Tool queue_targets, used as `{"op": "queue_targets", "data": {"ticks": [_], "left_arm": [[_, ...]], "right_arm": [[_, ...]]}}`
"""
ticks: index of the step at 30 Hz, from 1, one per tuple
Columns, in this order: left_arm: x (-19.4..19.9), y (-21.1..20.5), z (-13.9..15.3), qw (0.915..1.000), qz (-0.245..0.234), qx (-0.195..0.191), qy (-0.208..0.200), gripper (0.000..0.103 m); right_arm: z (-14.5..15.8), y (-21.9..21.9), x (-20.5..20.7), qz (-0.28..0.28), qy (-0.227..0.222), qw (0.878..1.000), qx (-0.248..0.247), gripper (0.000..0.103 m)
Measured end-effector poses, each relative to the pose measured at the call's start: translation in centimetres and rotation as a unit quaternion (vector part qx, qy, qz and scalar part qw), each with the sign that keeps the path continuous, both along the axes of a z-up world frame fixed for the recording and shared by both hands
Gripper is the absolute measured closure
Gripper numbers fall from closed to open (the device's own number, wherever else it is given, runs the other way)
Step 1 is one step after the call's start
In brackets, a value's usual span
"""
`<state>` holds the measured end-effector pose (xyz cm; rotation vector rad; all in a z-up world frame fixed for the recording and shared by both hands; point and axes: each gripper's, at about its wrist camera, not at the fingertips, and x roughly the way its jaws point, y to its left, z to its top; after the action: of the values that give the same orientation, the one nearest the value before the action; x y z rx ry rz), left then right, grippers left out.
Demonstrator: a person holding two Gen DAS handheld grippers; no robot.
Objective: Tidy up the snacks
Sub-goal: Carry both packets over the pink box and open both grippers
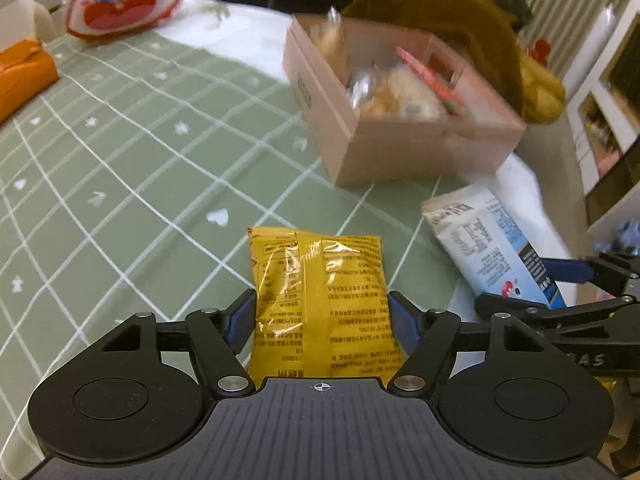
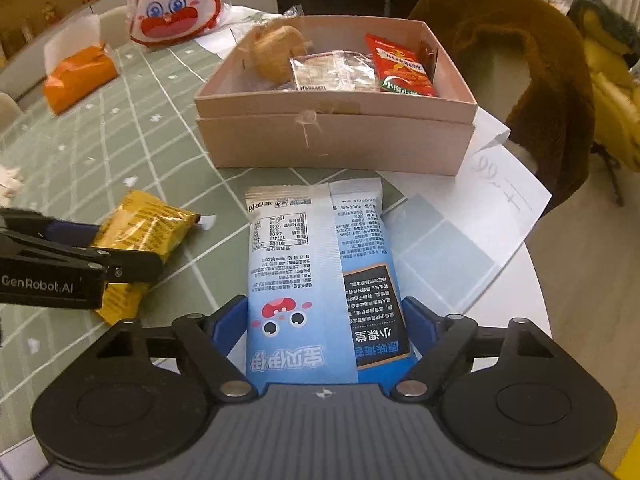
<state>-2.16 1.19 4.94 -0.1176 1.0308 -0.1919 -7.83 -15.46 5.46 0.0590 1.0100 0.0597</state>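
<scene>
My left gripper [image 1: 322, 312] is shut on a yellow snack packet [image 1: 320, 280], held just over the green checked tablecloth [image 1: 120, 160]. My right gripper [image 2: 326, 320] is shut on a blue and white snack packet [image 2: 316, 272]. Each gripper and its packet also show in the other view: the blue packet [image 1: 492, 248] at the right, the yellow packet [image 2: 140, 232] at the left. Ahead stands an open pink cardboard box [image 2: 340, 140], also in the left wrist view [image 1: 400, 152]. It holds a red packet [image 2: 400, 68], a clear wrapped snack [image 2: 332, 72] and a round bun [image 2: 276, 52].
An orange pouch [image 2: 80, 76] and a red and white cartoon bag [image 2: 176, 4] lie at the far left of the table. White paper sheets [image 2: 480, 200] lie by the box at the table's right edge. A brown furry chair [image 2: 540, 80] stands behind.
</scene>
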Motion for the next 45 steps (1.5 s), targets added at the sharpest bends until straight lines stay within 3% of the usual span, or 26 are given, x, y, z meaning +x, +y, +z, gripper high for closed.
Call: {"op": "queue_targets", "data": {"ticks": [2,4,6,8,11,13,16,18,20,22,27,32,38,39,40,43,45], "left_arm": [[0.0,0.4,3.2,0.999,-0.003,-0.036,-0.025,0.028],[0.7,0.5,8.0,0.9945,-0.018,-0.064,-0.081,0.028],[1.8,0.3,12.7,0.9876,-0.035,-0.065,-0.138,0.028],[3.3,-0.2,16.0,0.9811,-0.049,-0.066,-0.175,0.028],[6.9,-0.9,17.5,0.9791,-0.049,-0.074,-0.183,0.028],[9.4,-1.4,16.7,0.9784,-0.042,-0.093,-0.18,0.028],[13.7,-1.9,12.3,0.9784,-0.052,-0.148,-0.134,0.028],[16.4,-2.4,7.9,0.9847,-0.055,-0.146,-0.077,0.031],[16.7,-2.1,5.7,0.9887,-0.043,-0.126,-0.069,0.032],[16.2,-1.1,5.0,0.9864,-0.045,-0.138,-0.078,0.032],[13.2,1.9,4.9,0.9838,-0.024,-0.145,-0.103,0.032],[6.7,4.0,2.7,0.9878,-0.011,-0.126,-0.091,0.032],[0.3,6.9,-1.3,0.9974,-0.017,-0.048,-0.052,0.032],[-0.5,7.4,-2.0,0.9982,-0.022,-0.027,-0.048,0.033],[-1.6,7.8,-2.2,0.9966,-0.032,-0.019,-0.073,0.033],[-2.8,8.1,-2.9,0.9948,-0.028,0.0,-0.098,0.034],[-2.8,7.5,-3.3,0.9924,-0.026,0.013,-0.12,0.034]], "right_arm": [[3.7,-1.1,-0.4,-0.004,-0.04,0.999,0.022,0.022],[8.7,-2.6,0.0,-0.008,-0.098,0.994,0.041,0.022],[14.7,-4.0,1.2,-0.017,-0.163,0.986,0.036,0.021],[19.3,-5.1,2.8,-0.019,-0.202,0.979,0.028,0.019],[23.3,-6.0,5.9,-0.032,-0.221,0.975,0.019,0.019],[23.9,-6.2,8.0,-0.039,-0.216,0.975,0.015,0.019],[21.8,-6.1,11.6,-0.053,-0.181,0.982,0.026,0.019],[19.0,-6.2,14.1,-0.074,-0.15,0.985,0.034,0.016],[16.0,-6.4,15.8,-0.091,-0.1,0.989,0.061,0.015],[13.6,-7.0,16.4,-0.103,-0.069,0.987,0.098,0.015],[10.9,-7.5,14.9,-0.123,-0.079,0.983,0.112,0.016],[7.8,-5.5,10.5,-0.114,-0.084,0.987,0.077,0.015],[0.0,-0.3,4.8,-0.089,-0.017,0.991,0.101,0.015],[-1.2,0.9,3.8,-0.09,-0.026,0.992,0.09,0.015],[-1.9,1.9,3.0,-0.091,-0.042,0.992,0.074,0.015],[-3.1,4.7,1.5,-0.101,-0.092,0.991,0.012,0.015],[-4.1,5.8,1.4,-0.099,-0.094,0.991,-0.016,0.015]]}}
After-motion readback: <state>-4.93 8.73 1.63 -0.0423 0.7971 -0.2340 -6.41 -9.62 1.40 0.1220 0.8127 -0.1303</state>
